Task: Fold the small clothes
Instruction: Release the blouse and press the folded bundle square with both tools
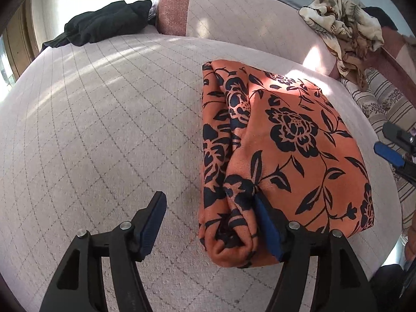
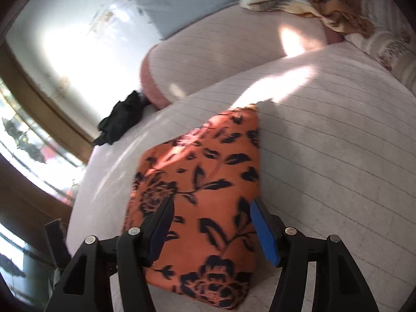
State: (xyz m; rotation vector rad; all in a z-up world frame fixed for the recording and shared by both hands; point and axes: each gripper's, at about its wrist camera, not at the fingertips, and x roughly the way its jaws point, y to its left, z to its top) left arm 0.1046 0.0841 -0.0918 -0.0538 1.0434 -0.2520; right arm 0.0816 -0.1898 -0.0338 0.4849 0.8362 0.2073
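An orange garment with a dark floral print lies folded into a thick rectangle on the pale quilted sofa seat. My left gripper is open at the garment's near left corner; its right finger rests against the rolled edge, its left finger is over bare cushion. My right gripper is open, its jaws straddling the near end of the same garment from the other side. The right gripper's blue-padded fingers also show at the right edge of the left wrist view.
A black garment lies crumpled at the far left of the seat, also in the right wrist view. A beige patterned cloth is heaped on the backrest at the right. A striped cushion lies beyond the seat's right edge.
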